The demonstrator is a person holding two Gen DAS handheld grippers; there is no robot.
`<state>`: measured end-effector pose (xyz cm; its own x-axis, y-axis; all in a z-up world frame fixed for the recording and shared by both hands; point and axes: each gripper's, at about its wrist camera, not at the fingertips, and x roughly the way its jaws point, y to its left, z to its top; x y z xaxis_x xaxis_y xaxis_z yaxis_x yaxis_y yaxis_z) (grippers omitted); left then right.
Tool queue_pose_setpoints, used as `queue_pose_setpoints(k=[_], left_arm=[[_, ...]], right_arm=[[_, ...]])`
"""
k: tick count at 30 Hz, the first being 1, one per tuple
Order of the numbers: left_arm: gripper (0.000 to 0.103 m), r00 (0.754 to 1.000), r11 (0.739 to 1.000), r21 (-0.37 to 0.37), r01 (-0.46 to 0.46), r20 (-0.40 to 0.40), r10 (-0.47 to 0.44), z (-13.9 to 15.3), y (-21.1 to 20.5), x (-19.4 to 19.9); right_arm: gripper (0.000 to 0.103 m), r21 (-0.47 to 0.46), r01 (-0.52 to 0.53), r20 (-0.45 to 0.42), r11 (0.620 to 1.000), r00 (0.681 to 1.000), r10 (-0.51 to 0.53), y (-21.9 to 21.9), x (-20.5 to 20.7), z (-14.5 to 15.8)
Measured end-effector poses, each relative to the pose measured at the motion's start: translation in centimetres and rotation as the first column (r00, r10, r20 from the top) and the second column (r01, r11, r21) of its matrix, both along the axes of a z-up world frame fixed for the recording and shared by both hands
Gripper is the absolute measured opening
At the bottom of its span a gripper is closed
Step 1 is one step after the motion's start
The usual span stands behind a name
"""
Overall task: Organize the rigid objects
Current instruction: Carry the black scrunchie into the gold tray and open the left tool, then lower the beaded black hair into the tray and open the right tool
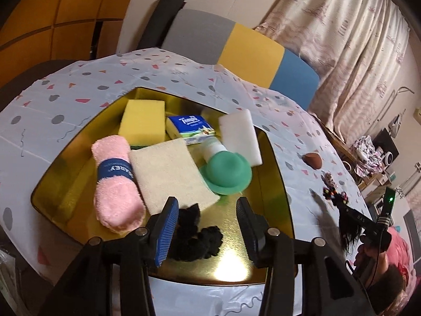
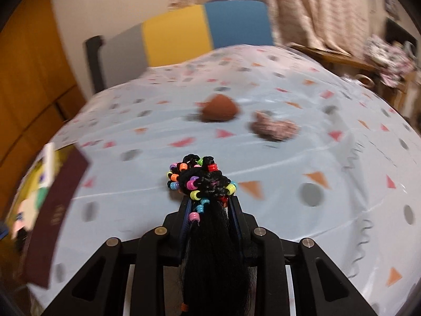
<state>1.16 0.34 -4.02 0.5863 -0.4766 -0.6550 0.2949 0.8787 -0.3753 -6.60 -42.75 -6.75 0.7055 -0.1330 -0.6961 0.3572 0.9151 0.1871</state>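
The left hand-held gripper (image 1: 206,226) hovers with fingers apart over the near edge of a gold tray (image 1: 273,210), above a black scrunchie (image 1: 197,234). Farther in lie a pink rolled towel (image 1: 117,184), a beige sponge (image 1: 171,176), a green-capped bottle (image 1: 226,171), a yellow sponge (image 1: 143,122) and a tissue pack (image 1: 190,127). The right hand-held gripper (image 2: 210,205) is clamped on a beaded black hairpiece (image 2: 202,181), above the surface (image 2: 289,158). Beyond sit a brown sponge (image 2: 219,110) and a pink scrunchie (image 2: 273,129).
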Motion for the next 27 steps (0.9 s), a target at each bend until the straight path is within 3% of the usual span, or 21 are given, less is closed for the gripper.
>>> queue_pose_setpoints(k=[6, 14, 20, 27], left_arm=[[0.046, 1.000, 1.000, -0.016, -0.012, 0.012, 0.012, 0.3, 0.5, -0.2], [0.046, 0.998, 0.998, -0.035, -0.059, 0.018, 0.059, 0.4, 2.4, -0.2], [0.046, 0.995, 0.994, -0.050, -0.102, 0.019, 0.103, 0.3, 4.0, -0.3], [0.046, 0.992, 0.990, -0.059, -0.128, 0.012, 0.129, 0.1, 5.2, -0.4]], right_arm=[[0.028, 0.055, -0.161, 0.047, 0.985, 0.986, 0.158, 6.5, 1.0, 2.3], [0.028, 0.157, -0.345, 0.124, 0.925, 0.937, 0.328, 15.6, 3.2, 5.1], [0.028, 0.227, -0.410, 0.134, 0.883, 0.912, 0.389, 21.2, 5.6, 5.0], [0.028, 0.255, -0.415, 0.088, 0.874, 0.910, 0.406, 24.4, 8.3, 2.8]])
